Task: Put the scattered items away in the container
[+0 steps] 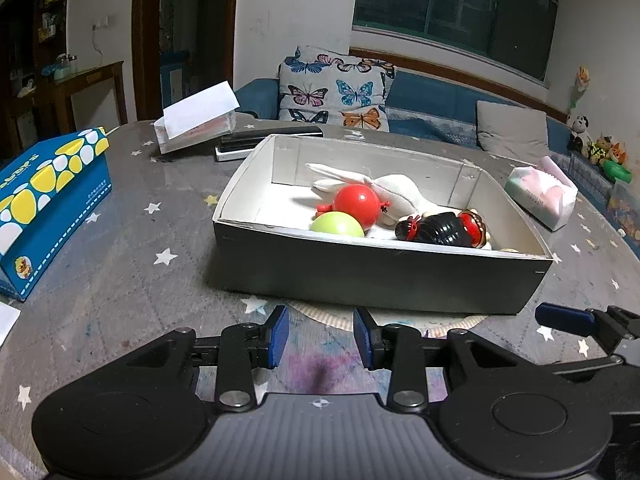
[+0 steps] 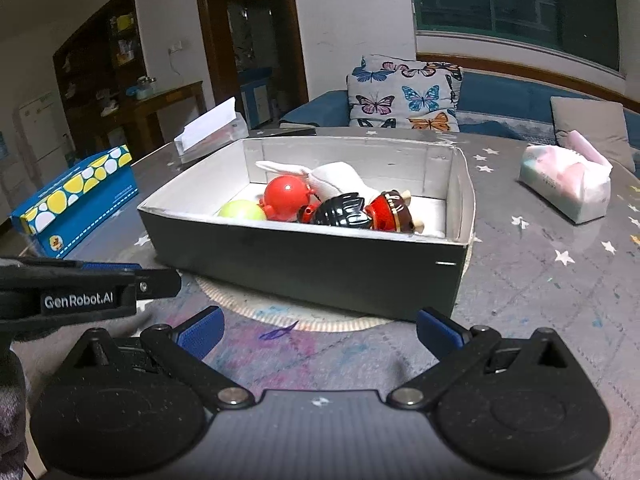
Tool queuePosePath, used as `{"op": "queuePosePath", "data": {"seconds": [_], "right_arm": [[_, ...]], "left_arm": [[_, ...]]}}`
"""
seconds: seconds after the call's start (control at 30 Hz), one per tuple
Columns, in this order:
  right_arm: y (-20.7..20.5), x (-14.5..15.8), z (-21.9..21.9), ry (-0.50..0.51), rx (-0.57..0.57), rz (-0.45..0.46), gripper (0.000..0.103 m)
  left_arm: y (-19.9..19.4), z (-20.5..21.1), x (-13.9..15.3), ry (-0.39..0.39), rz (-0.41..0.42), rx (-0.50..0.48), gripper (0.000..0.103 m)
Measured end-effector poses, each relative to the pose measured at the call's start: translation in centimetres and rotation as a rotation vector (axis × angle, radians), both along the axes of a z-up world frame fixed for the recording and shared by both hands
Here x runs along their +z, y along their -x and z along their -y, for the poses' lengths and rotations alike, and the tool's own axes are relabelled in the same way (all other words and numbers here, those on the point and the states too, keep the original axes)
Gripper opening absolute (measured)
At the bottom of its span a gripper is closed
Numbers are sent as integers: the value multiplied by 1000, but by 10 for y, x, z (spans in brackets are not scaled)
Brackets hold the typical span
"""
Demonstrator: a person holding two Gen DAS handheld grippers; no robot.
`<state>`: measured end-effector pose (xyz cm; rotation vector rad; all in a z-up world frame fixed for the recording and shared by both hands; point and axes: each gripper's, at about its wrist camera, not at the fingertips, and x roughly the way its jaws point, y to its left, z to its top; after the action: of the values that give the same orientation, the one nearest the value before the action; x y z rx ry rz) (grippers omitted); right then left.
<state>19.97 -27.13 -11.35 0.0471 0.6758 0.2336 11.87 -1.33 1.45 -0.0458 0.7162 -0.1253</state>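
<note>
Left gripper (image 1: 320,338): fingers (image 1: 280,330) parted, blue pads facing, nothing between them, hovering over bare counter (image 1: 132,280) just short of the box's near wall. Right gripper (image 2: 318,330): fingers (image 2: 200,330) spread wider, likewise empty, held over the purple-stained patch of the counter, near the box. Seen from the right wrist, the left gripper's black finger reached in from the left edge; seen from the left wrist, a blue pad of the right gripper poked in at the right edge.

Just beyond both, a round pale mat (image 2: 280,312), peeking out from beneath the box. On it, the open cardboard box (image 1: 360,276), dark outside and white inside. Inside the box: green ball (image 1: 337,224) against the near wall, red ball toy (image 1: 357,202) touching it behind, white plush rabbit (image 1: 384,188) lying farther back, black ribbed toy (image 1: 438,230) to the right, red-and-brown figure (image 2: 390,210) touching it at the right end.

Left of the box, well apart, a blue tissue box with yellow and white spots (image 1: 48,200). At the far left, an open clear container with a white flap (image 1: 196,120), and dark flat items (image 1: 260,140) beside it. To the right, a soft tissue pack (image 1: 540,196). Beyond the counter, a blue sofa (image 1: 432,100) with a butterfly cushion (image 1: 332,92).
</note>
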Motion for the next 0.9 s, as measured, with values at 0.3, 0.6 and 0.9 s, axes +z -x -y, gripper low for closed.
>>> {"op": "queuePosePath", "data": {"seconds": [0.3,0.6,0.9], "right_arm": [[-16,-4,1,1,-34,-22,103],[-24,-8,3,8,-49,-27,103],[-30,-11,4,13,-65,-39,103]], "left_arm": [[-15,4,-3,-8,-14,0,37],[-25,6,-7,-12,-34,14,37],[-30,8,-10,-24,-50,27,37]]}}
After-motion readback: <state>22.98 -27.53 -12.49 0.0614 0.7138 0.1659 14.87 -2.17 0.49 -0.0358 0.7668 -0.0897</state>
